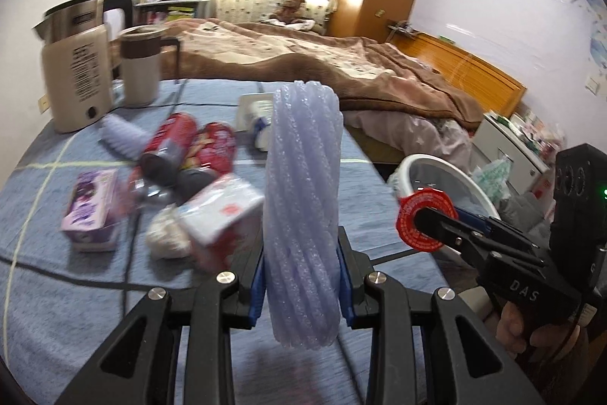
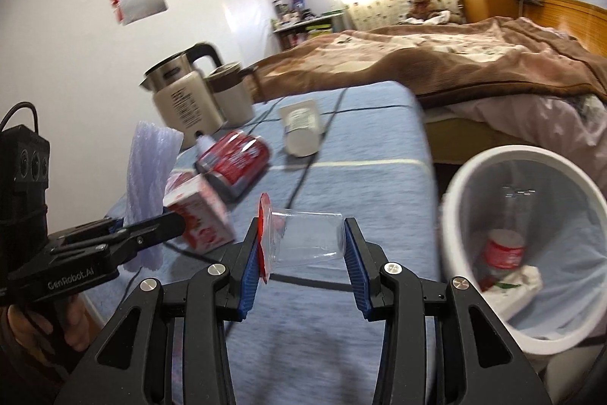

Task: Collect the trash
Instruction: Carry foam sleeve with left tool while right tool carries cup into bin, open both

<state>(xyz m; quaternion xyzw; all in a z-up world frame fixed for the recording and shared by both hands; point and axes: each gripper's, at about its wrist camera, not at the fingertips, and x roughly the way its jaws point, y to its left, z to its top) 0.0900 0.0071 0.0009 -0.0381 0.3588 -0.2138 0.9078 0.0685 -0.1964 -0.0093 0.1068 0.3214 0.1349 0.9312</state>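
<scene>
My left gripper (image 1: 302, 253) is shut on a pale purple foam net sleeve (image 1: 303, 200), which stands upright between the blue pads above the blue tablecloth (image 1: 57, 310). My right gripper (image 2: 301, 238) is shut on a clear plastic cup (image 2: 311, 241) lying sideways, its red lid (image 2: 261, 241) against the left pad. In the left wrist view the right gripper (image 1: 428, 222) and the red lid (image 1: 408, 215) hang in front of the white trash bin (image 1: 436, 166). In the right wrist view the left gripper (image 2: 159, 222) with the foam sleeve (image 2: 151, 162) is at the left.
On the table lie red cans (image 1: 178, 143), a purple carton (image 1: 91, 207), a white-and-red carton (image 1: 224, 215), a crumpled tissue (image 1: 167, 234), another foam sleeve (image 1: 121, 139) and a white jar (image 2: 301, 128). A kettle (image 1: 76, 63) and mug (image 1: 140, 67) stand behind. The bin (image 2: 455, 185) holds a red-labelled bottle (image 2: 500, 249).
</scene>
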